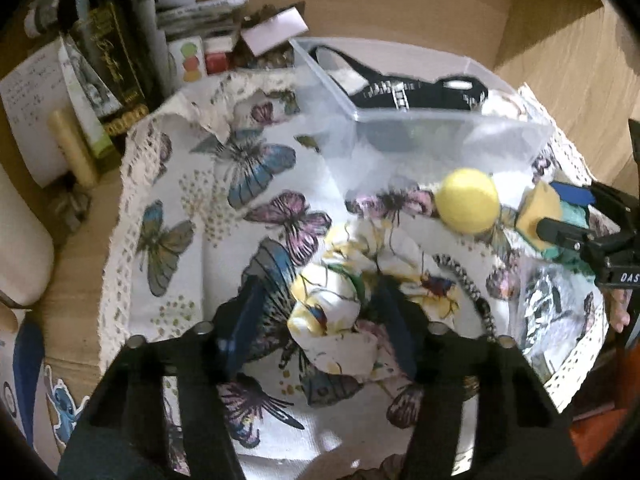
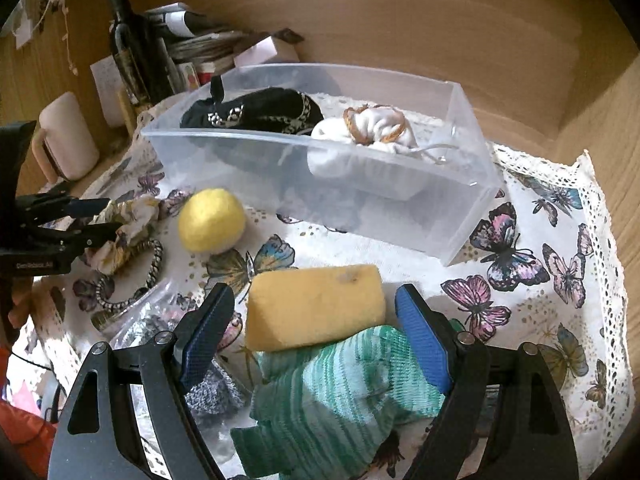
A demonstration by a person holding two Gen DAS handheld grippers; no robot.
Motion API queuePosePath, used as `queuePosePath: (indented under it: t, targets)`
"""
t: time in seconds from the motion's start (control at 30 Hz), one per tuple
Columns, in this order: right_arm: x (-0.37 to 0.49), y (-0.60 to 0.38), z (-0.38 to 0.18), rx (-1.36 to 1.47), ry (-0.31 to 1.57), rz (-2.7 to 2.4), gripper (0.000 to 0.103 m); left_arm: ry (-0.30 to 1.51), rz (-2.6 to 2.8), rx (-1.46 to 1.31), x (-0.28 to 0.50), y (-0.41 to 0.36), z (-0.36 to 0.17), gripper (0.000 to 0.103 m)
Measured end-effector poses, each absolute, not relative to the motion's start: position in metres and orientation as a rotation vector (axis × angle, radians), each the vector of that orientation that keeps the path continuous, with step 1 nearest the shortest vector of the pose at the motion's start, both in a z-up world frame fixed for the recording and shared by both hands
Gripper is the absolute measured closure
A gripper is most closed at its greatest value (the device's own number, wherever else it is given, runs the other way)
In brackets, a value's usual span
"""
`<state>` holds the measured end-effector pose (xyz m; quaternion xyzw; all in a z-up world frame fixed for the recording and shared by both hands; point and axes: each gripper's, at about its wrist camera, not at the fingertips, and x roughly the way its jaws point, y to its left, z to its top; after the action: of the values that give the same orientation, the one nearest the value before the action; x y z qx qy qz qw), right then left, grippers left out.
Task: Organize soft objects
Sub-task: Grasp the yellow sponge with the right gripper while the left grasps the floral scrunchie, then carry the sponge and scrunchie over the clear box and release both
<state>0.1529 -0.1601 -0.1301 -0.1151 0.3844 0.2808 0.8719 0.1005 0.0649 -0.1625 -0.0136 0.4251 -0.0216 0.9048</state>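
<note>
Covering the table (image 2: 592, 96) is a butterfly-print cloth (image 2: 520, 280), and on it is sitting a clear plastic bin (image 2: 400, 200) that is already holding a black fabric piece (image 2: 260, 112) and a white bundle (image 2: 372, 128). Lying in front of the bin, still outside it, are a green striped knit (image 2: 340, 392), a yellow sponge (image 2: 316, 304) resting partly on that knit, a yellow ball (image 2: 211, 220), a floral scrunchie (image 1: 340, 312), a braided hair band (image 2: 154, 264) and a grey knit piece (image 2: 212, 392).

The right gripper (image 2: 316, 336) is hovering with its fingers (image 2: 420, 340) spread wide on either side of the sponge, touching nothing that shows. The left gripper (image 1: 316, 328) is reaching at the scrunchie with its fingers straddling the cloth folds; whether they are clenching it I cannot tell.

Closing on the sponge is likely to snag the green knit under it, so both could be coming up together and one dropping short of the bin. The ball, lying near both grippers, is apt to be rolling off if nudged. The hair band, touching the scrunchie, could be getting dragged along.
</note>
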Motion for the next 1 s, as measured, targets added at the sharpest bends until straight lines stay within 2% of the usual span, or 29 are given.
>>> queuePosePath:
  t: [0.07, 0.1, 0.13, 0.3, 1.0]
  targets:
    - [0.154, -0.160, -0.130, -0.243, 0.805, 0.585, 0.036, 0.882, -0.046, -0.016, 0.101, 0.064, -0.165, 0.057]
    - [0.155, -0.160, -0.131, -0.246, 0.806, 0.584, 0.040, 0.880, -0.048, -0.014, 0.101, 0.063, -0.165, 0.066]
    - [0.155, -0.160, -0.131, -0.248, 0.808, 0.583, 0.040, 0.879, -0.055, -0.018, 0.101, 0.063, -0.165, 0.074]
    - [0.154, -0.160, -0.130, -0.245, 0.782, 0.579, 0.044, 0.867, -0.062, -0.017, 0.098, 0.063, -0.165, 0.086]
    - [0.135, -0.178, -0.055, -0.125, 0.523, 0.540, 0.045, 0.596, -0.069, -0.054, 0.080, 0.061, -0.076, 0.089]
